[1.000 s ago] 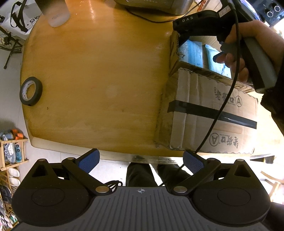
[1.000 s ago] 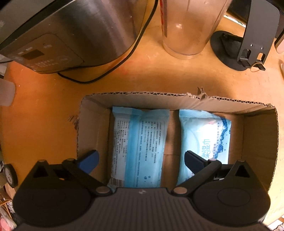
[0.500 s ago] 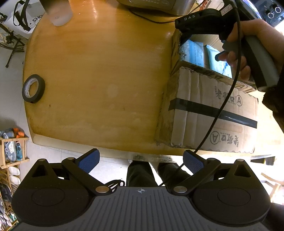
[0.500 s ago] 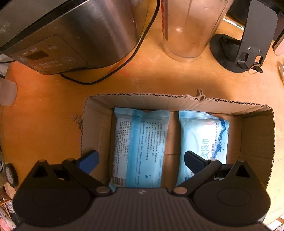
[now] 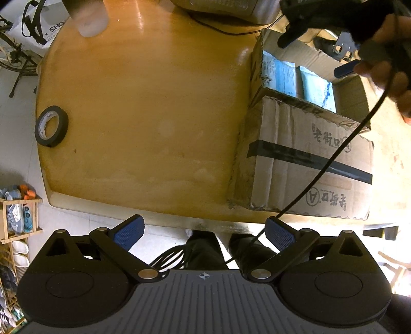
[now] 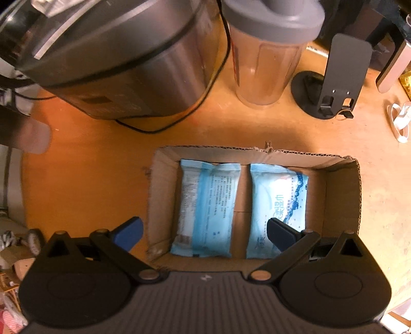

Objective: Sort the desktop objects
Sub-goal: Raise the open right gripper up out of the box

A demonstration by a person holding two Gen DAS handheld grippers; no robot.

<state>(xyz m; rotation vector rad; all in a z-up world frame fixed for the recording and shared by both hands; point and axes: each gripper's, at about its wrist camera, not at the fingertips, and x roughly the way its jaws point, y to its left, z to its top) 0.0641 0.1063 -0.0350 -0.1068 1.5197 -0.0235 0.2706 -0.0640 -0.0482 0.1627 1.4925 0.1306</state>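
An open cardboard box [image 6: 341, 195] stands on the wooden table and holds two blue wet-wipe packs, one on the left [image 6: 208, 208] and one on the right [image 6: 277, 203]. My right gripper [image 6: 204, 232] is open and empty above the box's near edge. In the left wrist view the box [image 5: 303, 164] sits at the right with the packs [image 5: 282, 74] inside, and the right gripper shows above it [image 5: 344, 69]. A black tape roll [image 5: 51, 126] lies near the table's left edge. My left gripper [image 5: 204, 232] is open and empty, off the table's front edge.
A steel rice cooker [image 6: 115, 56] with a black cord, a grey-lidded plastic cup [image 6: 269, 51] and a black stand [image 6: 331, 87] stand behind the box. A frosted cup [image 5: 88, 18] stands at the table's far left. A shoe rack [image 5: 18, 213] is on the floor.
My right gripper has risen and pulled back from the box, so the box looks smaller and the cooker and cup show more. My left gripper has drifted back slightly.
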